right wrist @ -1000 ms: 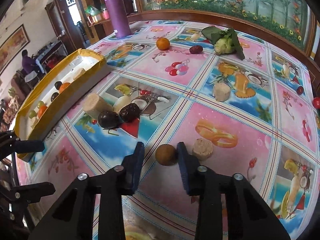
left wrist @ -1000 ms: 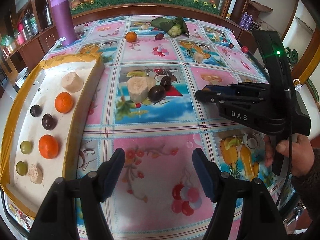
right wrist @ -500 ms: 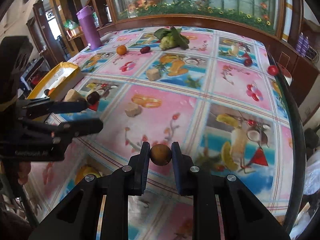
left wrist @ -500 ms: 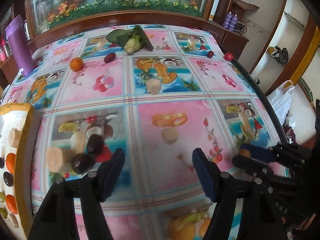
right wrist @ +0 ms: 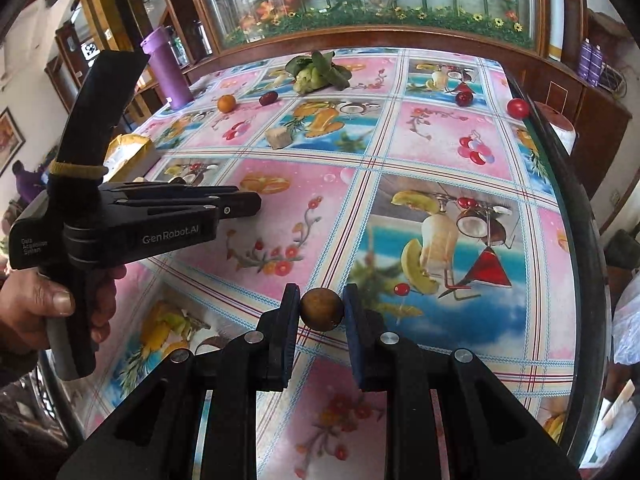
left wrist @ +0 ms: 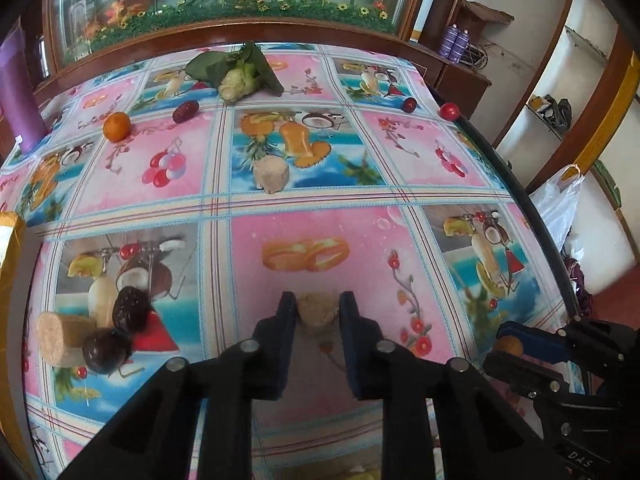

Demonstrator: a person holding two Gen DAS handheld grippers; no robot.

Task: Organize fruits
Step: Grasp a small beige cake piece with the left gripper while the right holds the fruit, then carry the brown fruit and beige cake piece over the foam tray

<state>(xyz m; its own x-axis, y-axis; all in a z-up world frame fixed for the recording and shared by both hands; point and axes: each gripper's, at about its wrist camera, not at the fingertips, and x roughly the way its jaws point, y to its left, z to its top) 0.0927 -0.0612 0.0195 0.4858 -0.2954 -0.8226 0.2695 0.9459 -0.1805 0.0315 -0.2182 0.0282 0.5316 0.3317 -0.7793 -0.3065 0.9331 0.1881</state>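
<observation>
- Left tool (left wrist: pixel 318 308): tilted steeply down over the near part of the table (left wrist: pixel 360 232), held by a hand (right wrist: pixel 36 308) wrapped round its grip at the left edge of the right-wrist view.
- Jaws just closed; now clamped on a beige chunk (left wrist: pixel 317 312), pads pressing both sides; can't tell if chunk is off the cloth.
- Right tool (right wrist: pixel 322 310): also angled down, closed tight on a small brown round fruit (right wrist: pixel 322 309), held above the cloth near the table's right side. Seen from left-wrist view at lower right, fruit poking out between the pads.
- Left of left tool, one cluster: 2 dark wrinkled fruits (left wrist: pixel 130 308), 1 beige cylinder (left wrist: pixel 60 332) lying on its side, touching them, 1 pale piece behind.
- Mid-table: 1 more beige chunk (left wrist: pixel 272 172), alone, upright.
- Far side: 1 orange (left wrist: pixel 117 126), 1 dark red fruit (left wrist: pixel 185 111) near it, 1 leafy green bundle (left wrist: pixel 236 74) w/ pale core.
- Far right edge: 1 dark cherry-like fruit (left wrist: pixel 409 104), 1 red round fruit (left wrist: pixel 449 111), close together.
- Yellow-rimmed tray (left wrist: pixel 10 236): only a corner shows at far left; contents out of view.
- Purple flask (right wrist: pixel 172 68) upright at far left corner.
</observation>
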